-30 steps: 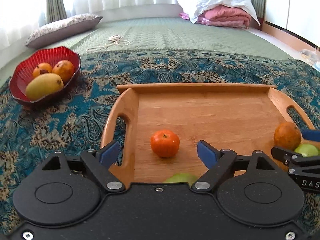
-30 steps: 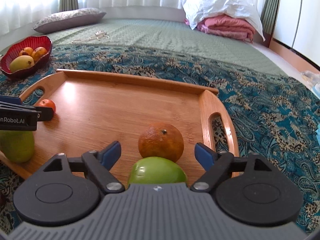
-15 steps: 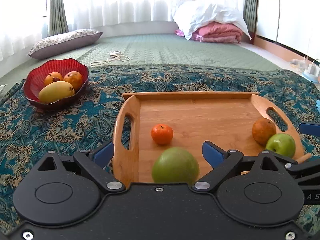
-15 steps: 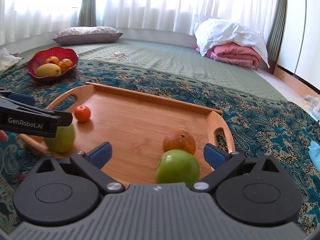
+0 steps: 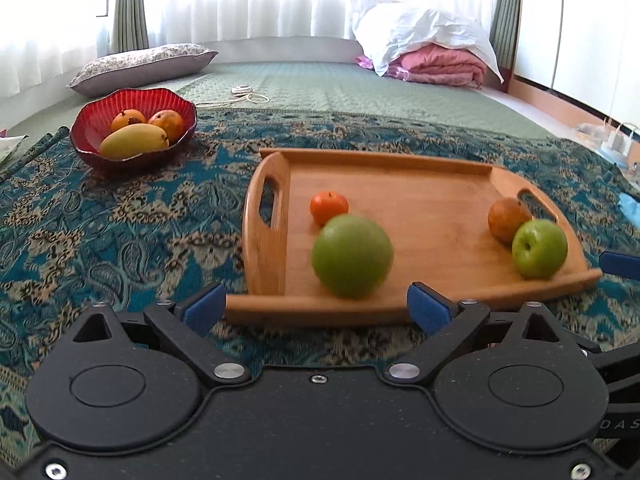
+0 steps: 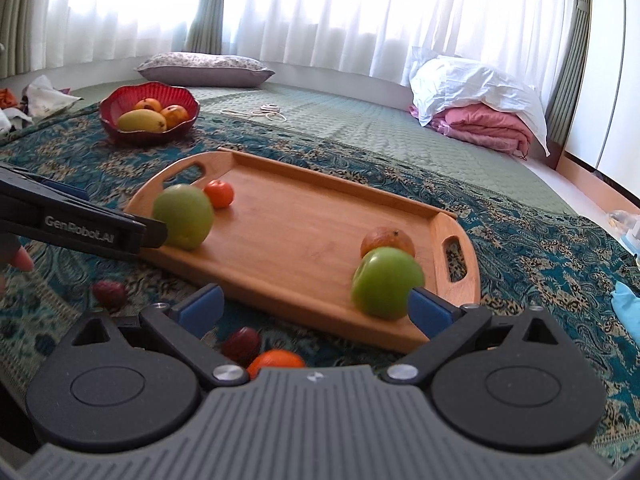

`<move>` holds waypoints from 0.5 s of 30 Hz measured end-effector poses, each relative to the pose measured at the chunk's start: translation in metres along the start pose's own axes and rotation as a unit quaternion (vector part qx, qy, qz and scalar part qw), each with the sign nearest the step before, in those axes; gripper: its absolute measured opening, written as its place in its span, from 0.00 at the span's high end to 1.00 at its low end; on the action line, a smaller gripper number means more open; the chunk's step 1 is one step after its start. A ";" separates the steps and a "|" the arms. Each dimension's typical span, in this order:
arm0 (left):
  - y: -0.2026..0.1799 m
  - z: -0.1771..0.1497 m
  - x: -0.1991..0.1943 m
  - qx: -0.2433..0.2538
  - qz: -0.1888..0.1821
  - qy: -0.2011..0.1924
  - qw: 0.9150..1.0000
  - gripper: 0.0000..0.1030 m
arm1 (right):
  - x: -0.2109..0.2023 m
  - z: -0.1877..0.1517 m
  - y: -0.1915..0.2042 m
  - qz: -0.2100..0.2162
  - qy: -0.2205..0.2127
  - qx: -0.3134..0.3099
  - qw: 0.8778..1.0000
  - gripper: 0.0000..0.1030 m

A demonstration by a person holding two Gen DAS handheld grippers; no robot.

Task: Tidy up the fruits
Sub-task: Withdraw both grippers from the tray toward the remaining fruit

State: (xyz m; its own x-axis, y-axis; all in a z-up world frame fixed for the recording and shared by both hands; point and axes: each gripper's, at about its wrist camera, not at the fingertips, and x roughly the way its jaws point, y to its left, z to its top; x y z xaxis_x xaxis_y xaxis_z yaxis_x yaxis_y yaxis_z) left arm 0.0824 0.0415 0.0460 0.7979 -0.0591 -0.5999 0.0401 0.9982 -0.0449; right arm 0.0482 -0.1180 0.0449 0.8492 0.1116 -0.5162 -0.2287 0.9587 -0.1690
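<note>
A wooden tray (image 5: 400, 184) (image 6: 304, 224) lies on the patterned cloth. On it sit a green apple (image 5: 352, 256) (image 6: 183, 216) near the left front, a small orange (image 5: 329, 207) (image 6: 218, 193) behind it, and at the right end a brownish orange (image 5: 507, 219) (image 6: 387, 241) with a second green apple (image 5: 539, 248) (image 6: 385, 282). My left gripper (image 5: 316, 308) is open and empty in front of the tray. My right gripper (image 6: 316, 304) is open and empty, its right finger next to the second apple.
A red bowl (image 5: 100, 128) (image 6: 116, 104) with a mango and two round fruits stands at the far left. Two dark red fruits (image 6: 109, 293) and an orange fruit (image 6: 276, 360) lie on the cloth before the tray. Pillow and folded bedding lie behind.
Both grippers have pulled back and up from the tray. Each has left a green apple standing on the tray, and the jaws stay open.
</note>
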 end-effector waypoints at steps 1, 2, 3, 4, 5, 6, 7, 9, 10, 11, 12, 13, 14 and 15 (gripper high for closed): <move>-0.001 -0.003 -0.001 0.002 0.000 0.001 1.000 0.05 | -0.002 -0.002 0.003 0.000 -0.001 -0.003 1.000 0.00; -0.002 -0.006 -0.003 0.003 -0.001 0.001 1.000 0.05 | -0.004 -0.004 0.006 0.001 -0.002 -0.007 1.000 0.00; -0.002 -0.010 -0.004 0.005 0.000 0.002 1.000 0.05 | -0.006 -0.007 0.009 0.000 -0.003 -0.012 1.000 0.00; -0.002 -0.012 -0.005 0.006 0.001 0.002 1.000 0.05 | -0.008 -0.009 0.012 0.000 -0.003 -0.016 1.000 0.00; -0.002 -0.015 -0.006 0.006 0.002 0.002 1.000 0.05 | -0.010 -0.012 0.015 0.001 -0.003 -0.021 1.000 0.00; -0.002 -0.018 -0.007 0.007 0.002 0.002 1.000 0.05 | -0.011 -0.014 0.018 0.003 -0.002 -0.024 1.000 0.00; -0.002 -0.021 -0.009 0.007 0.002 0.002 1.000 0.05 | -0.012 -0.016 0.020 0.004 -0.001 -0.026 1.000 0.00; -0.002 -0.027 -0.011 0.009 0.001 0.003 1.000 0.05 | -0.015 -0.021 0.024 0.006 0.001 -0.027 1.000 0.00; -0.002 -0.030 -0.011 0.011 0.001 0.003 1.000 0.05 | -0.016 -0.024 0.026 0.006 0.002 -0.027 1.000 0.00; -0.002 -0.033 -0.012 0.013 0.001 0.003 1.000 0.05 | -0.017 -0.026 0.027 0.008 0.003 -0.027 1.000 0.00; -0.002 -0.035 -0.013 0.015 0.000 0.004 1.000 0.05 | -0.018 -0.028 0.028 0.014 0.006 -0.026 1.000 0.00; -0.003 -0.037 -0.013 0.018 0.000 0.005 1.000 0.05 | -0.019 -0.030 0.030 0.019 0.007 -0.023 1.000 0.02; -0.003 -0.039 -0.014 0.020 0.000 0.005 1.000 0.05 | -0.021 -0.032 0.032 0.025 0.008 -0.020 0.999 0.05; -0.004 -0.041 -0.014 0.021 -0.001 0.005 1.000 0.05 | -0.022 -0.034 0.034 0.030 0.011 -0.019 0.999 0.07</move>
State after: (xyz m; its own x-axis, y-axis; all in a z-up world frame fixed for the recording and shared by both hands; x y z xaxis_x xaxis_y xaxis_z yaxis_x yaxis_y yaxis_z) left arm 0.0460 0.0383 0.0215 0.7917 -0.0607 -0.6079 0.0672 0.9977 -0.0121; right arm 0.0055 -0.0973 0.0222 0.8232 0.1623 -0.5440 -0.2970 0.9398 -0.1692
